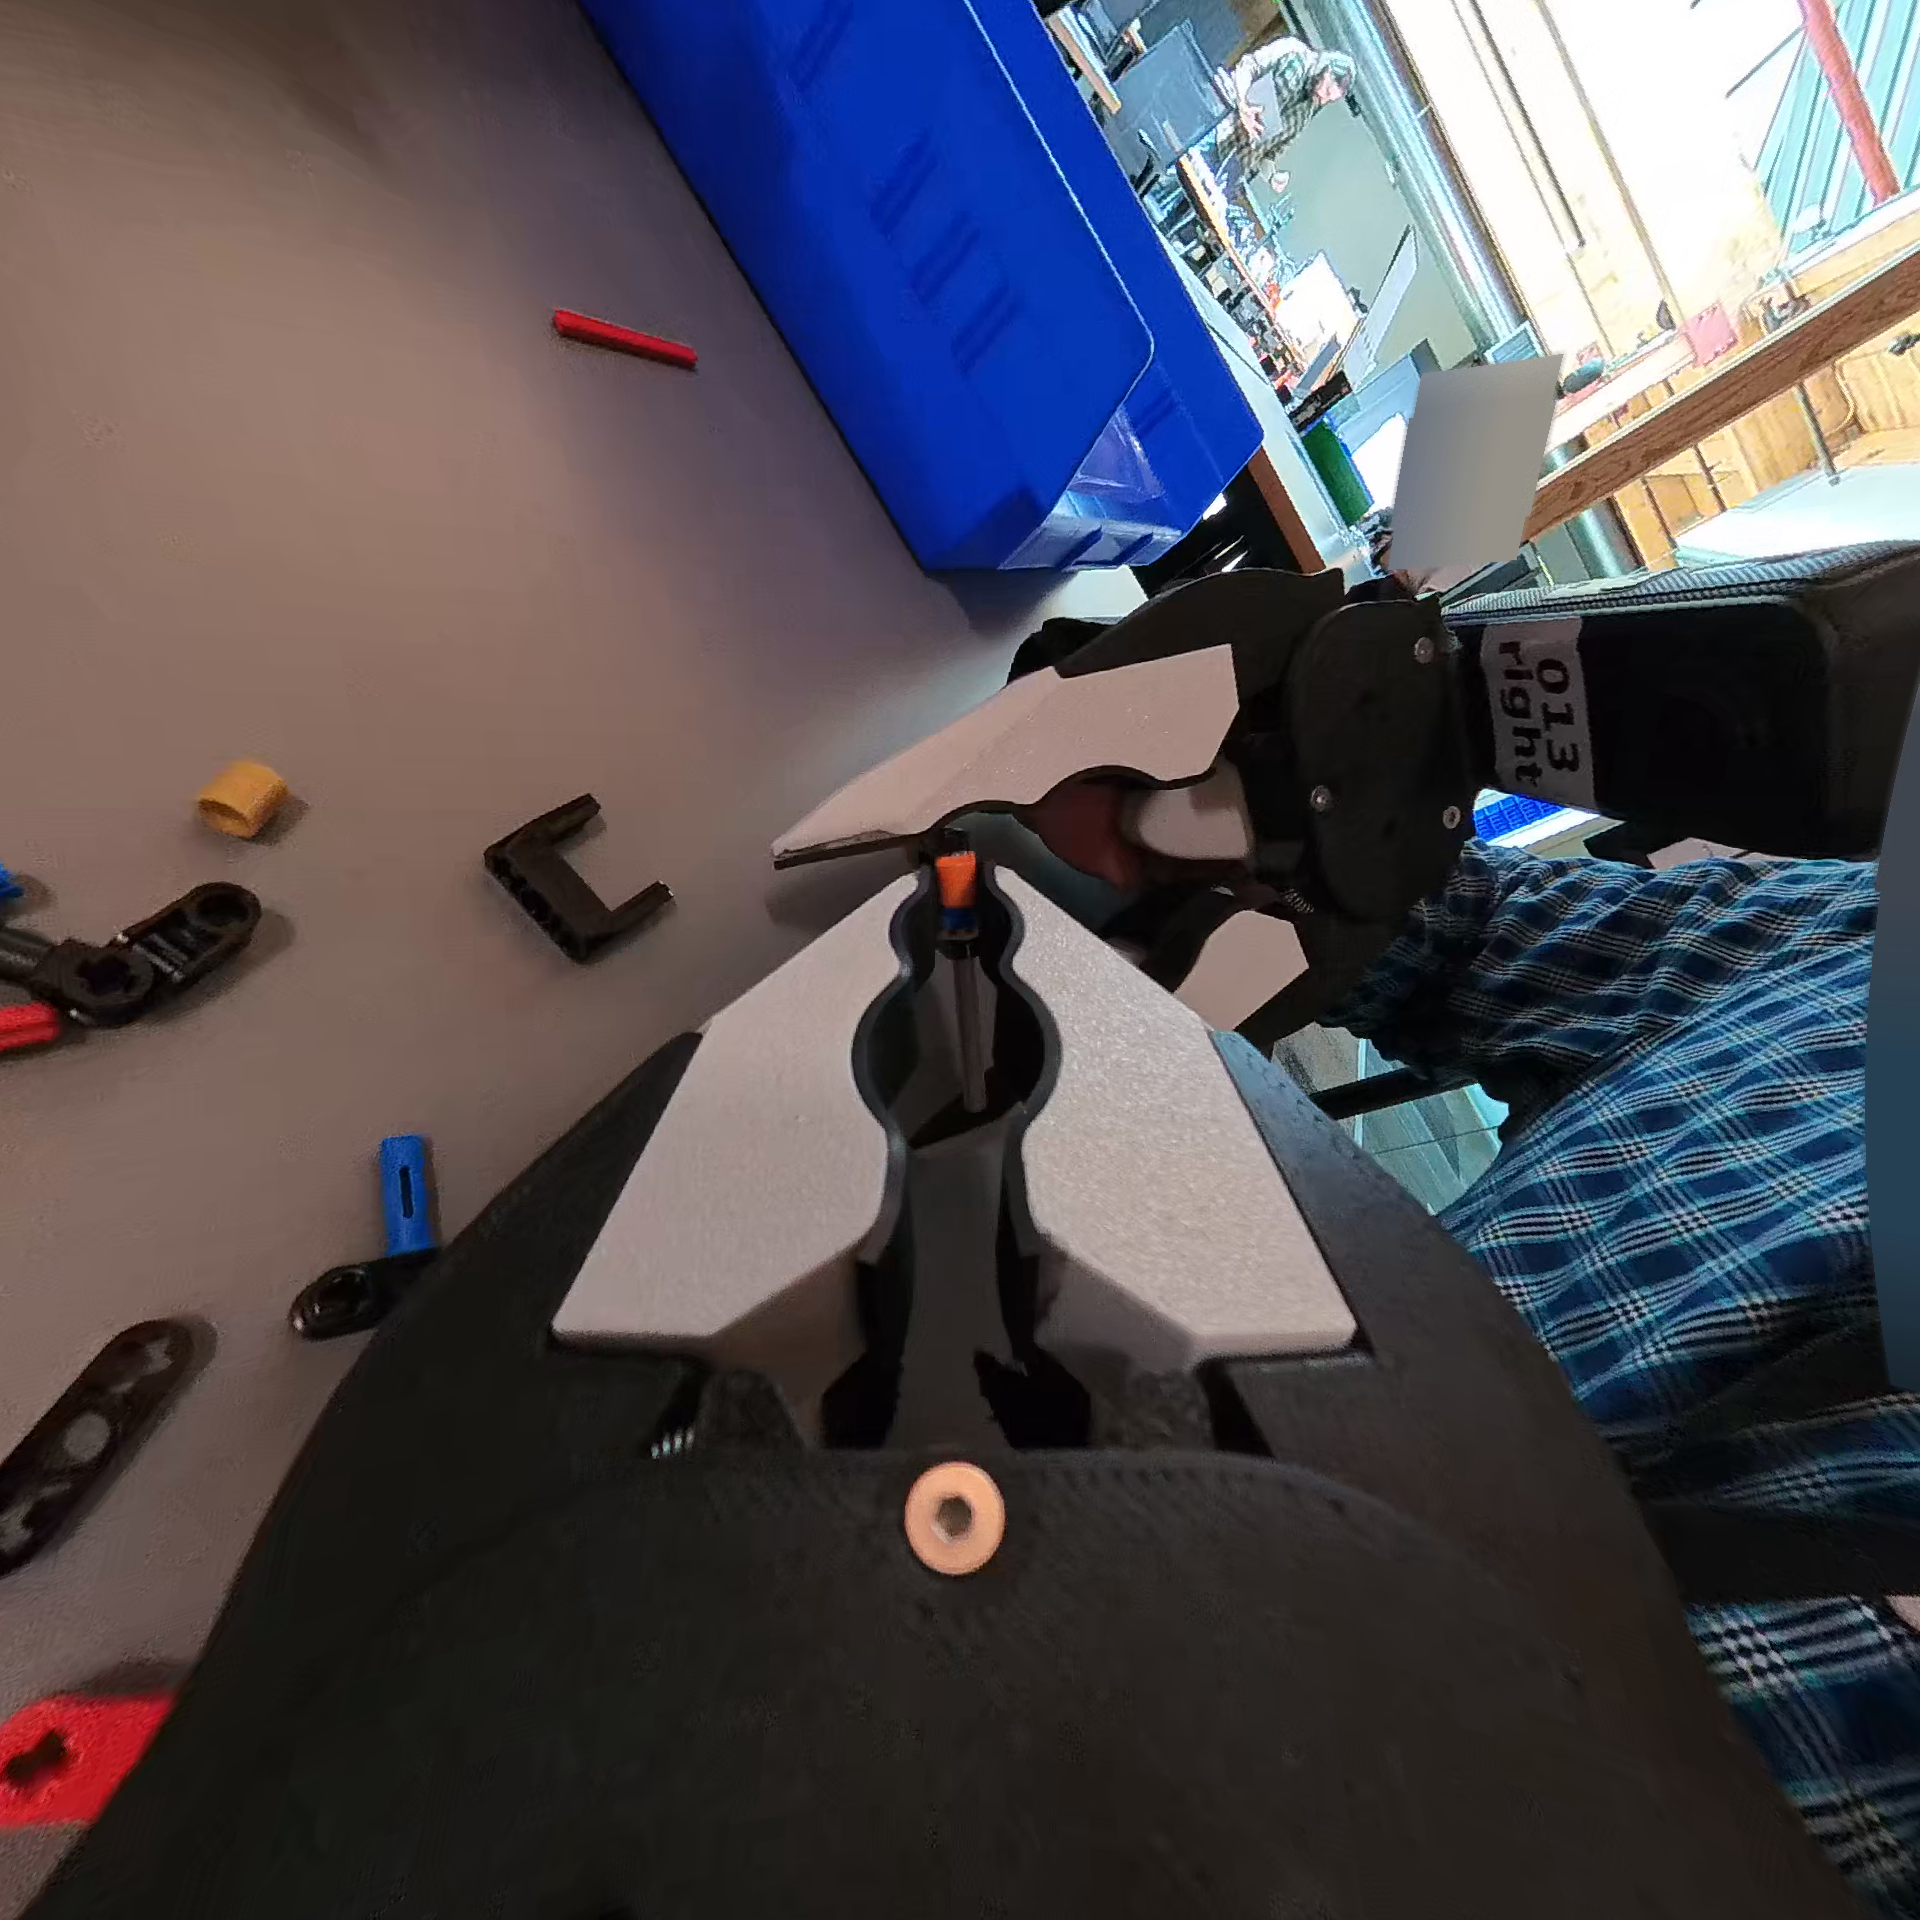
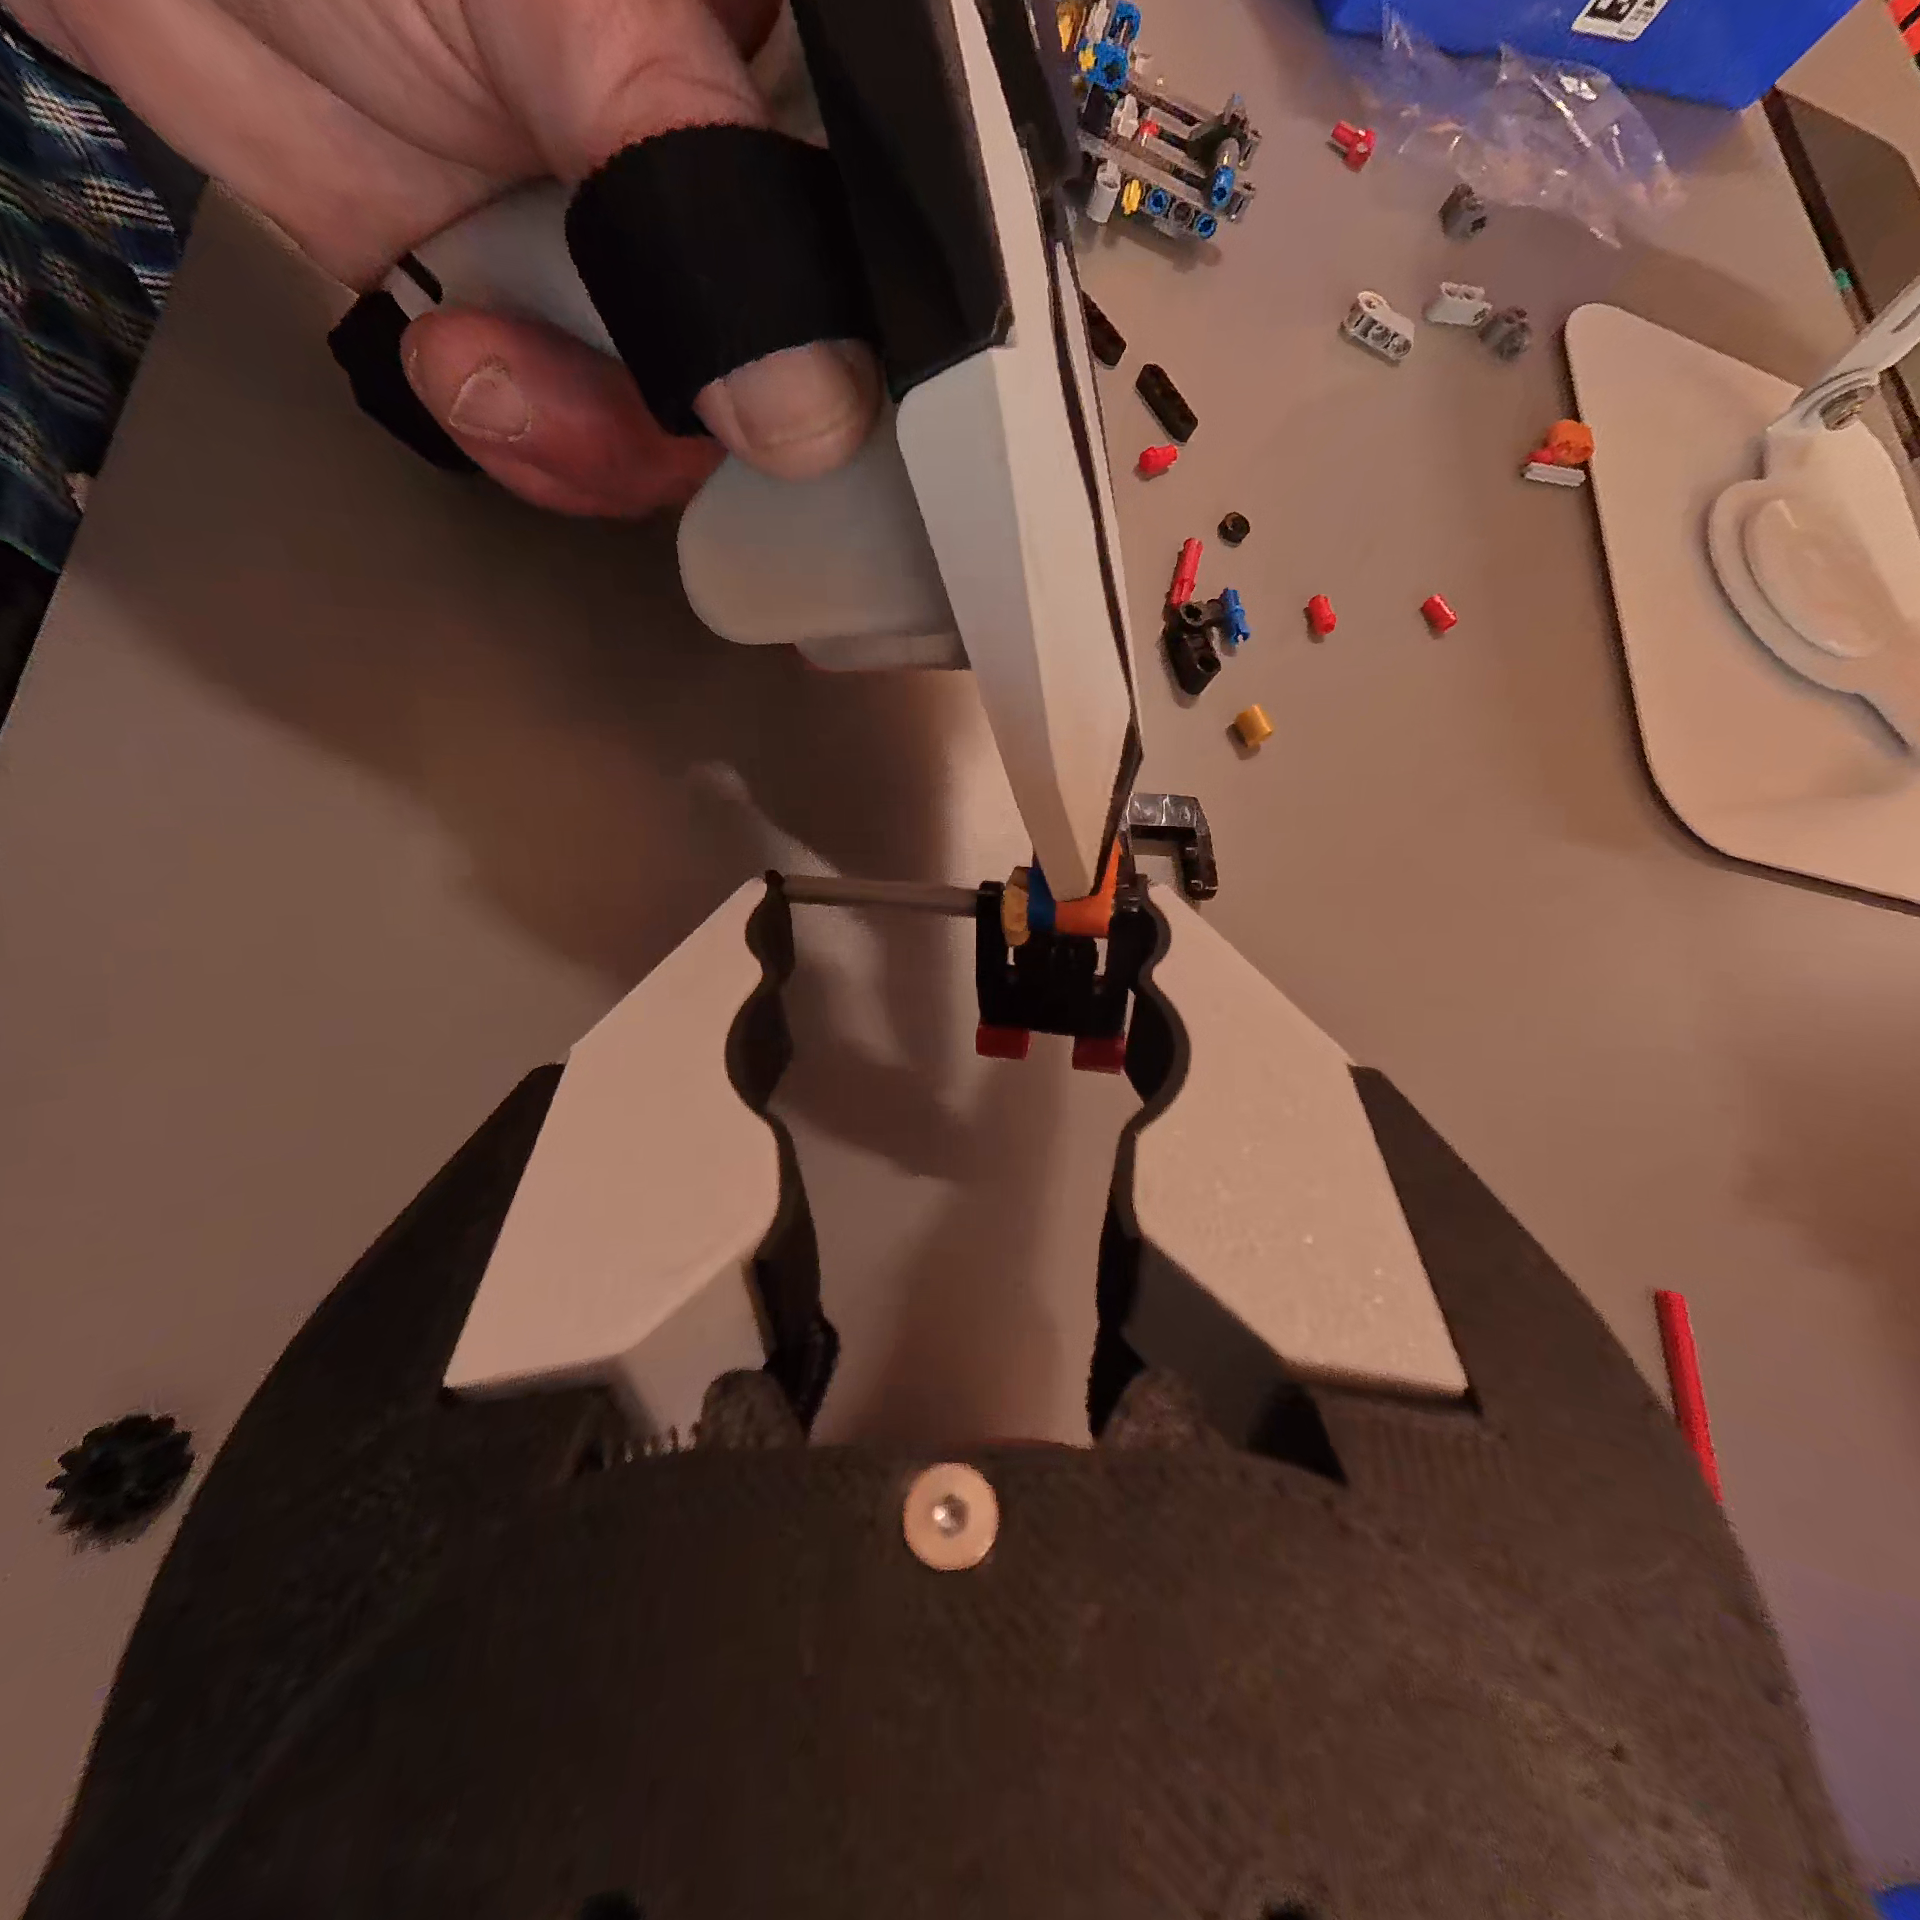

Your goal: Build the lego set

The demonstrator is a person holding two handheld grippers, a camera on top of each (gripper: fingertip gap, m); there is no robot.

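The small assembly (image 2: 1049, 966) is held above the surface (image 2: 416, 831), pinched at its orange piece by the closed left gripper (image 2: 1091, 862); the right gripper (image 2: 961, 925) is spread around its axle (presumably to steady it).

Seen from the right wrist, loose pieces (image 2: 1320, 615) lie on the counter (image 2: 416, 831) right of the small assembly (image 2: 1051, 982); the bin (image 2: 1662, 42) stands behind them.

Two tongs (image 1: 954, 883) (image 2: 961, 894); one blue bin (image 1: 935, 270); one red axle (image 1: 623, 339); one yellow bush (image 1: 242, 797); one black gear (image 2: 120, 1473).
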